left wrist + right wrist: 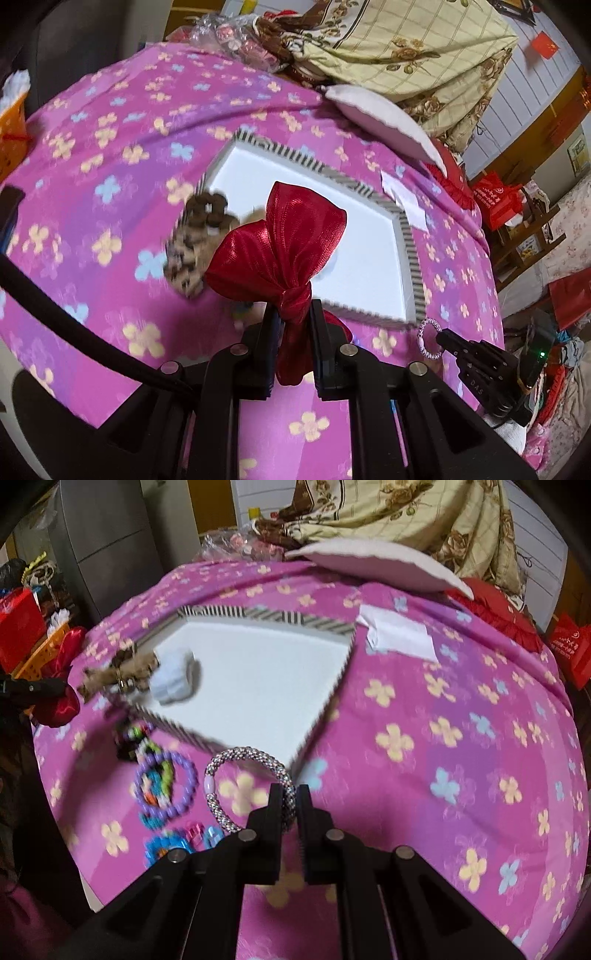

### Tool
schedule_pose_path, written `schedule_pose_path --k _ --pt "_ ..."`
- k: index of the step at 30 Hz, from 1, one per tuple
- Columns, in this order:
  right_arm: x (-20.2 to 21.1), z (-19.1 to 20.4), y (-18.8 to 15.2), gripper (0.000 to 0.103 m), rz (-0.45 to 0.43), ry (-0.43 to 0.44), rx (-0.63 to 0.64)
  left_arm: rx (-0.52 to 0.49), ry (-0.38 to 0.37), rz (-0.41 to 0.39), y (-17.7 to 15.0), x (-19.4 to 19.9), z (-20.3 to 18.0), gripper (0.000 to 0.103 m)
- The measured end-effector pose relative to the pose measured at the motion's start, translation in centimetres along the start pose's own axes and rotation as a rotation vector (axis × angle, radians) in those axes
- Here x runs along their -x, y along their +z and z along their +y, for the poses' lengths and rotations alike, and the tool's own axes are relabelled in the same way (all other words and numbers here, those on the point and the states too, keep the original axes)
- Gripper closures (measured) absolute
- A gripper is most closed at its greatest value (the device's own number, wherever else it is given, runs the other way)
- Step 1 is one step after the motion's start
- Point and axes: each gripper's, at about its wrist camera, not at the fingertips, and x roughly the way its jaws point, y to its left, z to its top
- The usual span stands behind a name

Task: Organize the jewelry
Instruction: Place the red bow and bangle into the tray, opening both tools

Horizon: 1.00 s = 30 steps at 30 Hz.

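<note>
A red bow (280, 254) was gripped at its knot by the left fingers (293, 317), over the tray (369, 258). The bracelet (251, 786), at the tray's 6 o'clock, was pinched by the right fingers (288, 801). Both were judged light; the bow soft.

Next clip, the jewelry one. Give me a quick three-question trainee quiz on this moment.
1. True or false: the left gripper holds a red satin bow in its jaws.
2. What does the right gripper hold? A) purple bead ring B) sparkly bracelet C) paper slip
3. Fill in: the striped-edged tray has a ____ floor.

Key: 1 true; 2 B; 3 white
</note>
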Motion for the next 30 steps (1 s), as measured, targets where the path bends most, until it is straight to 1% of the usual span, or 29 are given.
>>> schedule_pose_path --k 2,5,7,10,15,20,30 --pt "-0.5 0.5 1.2 0.096 -0.009 0.002 0.002 -0.015 0.014 -0.013 1.3 -0.3 -0.2 0.067" --pt "-1.9 1.2 3.0 0.096 -0.005 0.008 0.003 -0.011 0.02 -0.007 3.3 -1.6 0.0 0.067" --pt "-3.1 1.6 4.0 0.095 0.006 0.01 0.002 -0.015 0.022 -0.005 4.4 -2.6 0.1 0.067" --pt "-5.3 2.1 5.3 0.095 0.032 0.009 0.003 -0.019 0.053 0.002 6.4 -4.8 0.4 0.067" --pt "-8.3 3.5 7.0 0.096 0.071 -0.003 0.032 -0.006 0.078 0.021 8.8 -7.9 1.3 0.067" --pt "-10.3 4.7 7.9 0.095 0.106 -0.026 0.077 0.029 0.107 0.075 10.0 -11.1 2.8 0.067" --pt "-12.4 4.9 8.0 0.095 0.157 -0.033 0.087 0.047 0.149 0.102 10.3 -13.9 4.1 0.067"
